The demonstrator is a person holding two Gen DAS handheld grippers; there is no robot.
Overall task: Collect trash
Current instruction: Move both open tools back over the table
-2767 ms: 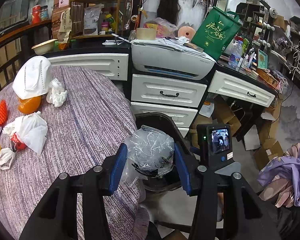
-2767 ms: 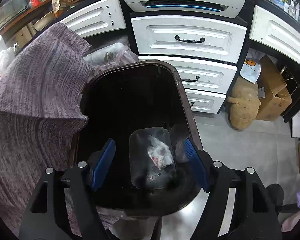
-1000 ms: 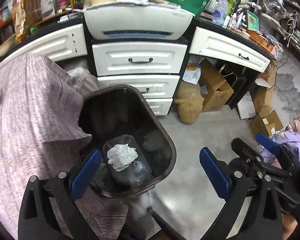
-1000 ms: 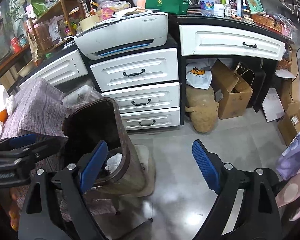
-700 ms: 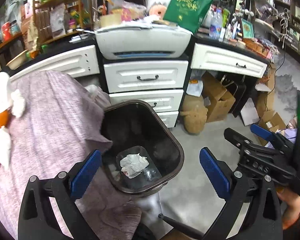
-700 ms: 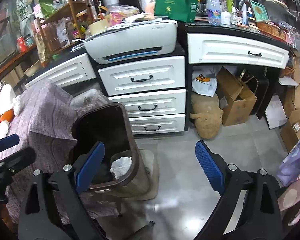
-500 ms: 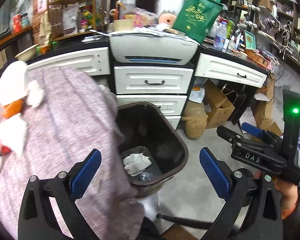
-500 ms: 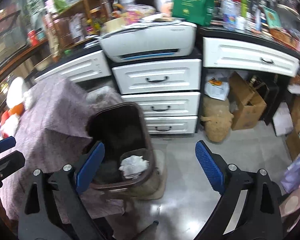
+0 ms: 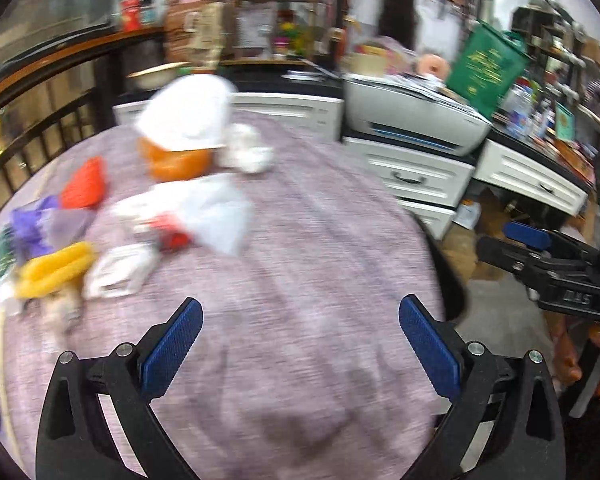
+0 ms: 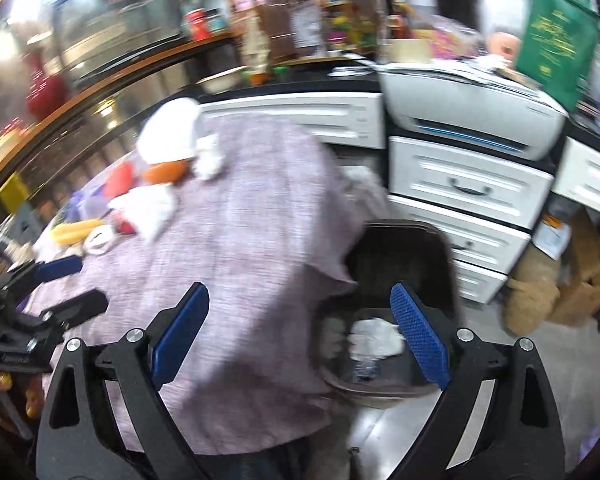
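Trash pile [image 9: 204,216] sits on far side of purple table [image 9: 320,280]. Left gripper [image 9: 300,332] wide open, holds nothing. Right gripper [image 10: 300,320] wide open, holds nothing. Bin [image 10: 428,256] just beside table. Step: go get more. Next: reach white bag [image 9: 220,216], pinch.

Black left claw [image 9: 300,344] and right claw [image 10: 300,328], blue ribbed pads, silver screws

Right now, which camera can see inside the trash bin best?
The right wrist view. It looks down into the dark trash bin and shows crumpled white trash at the bottom. The left wrist view shows only a dark sliver of the bin's edge behind the purple tablecloth.
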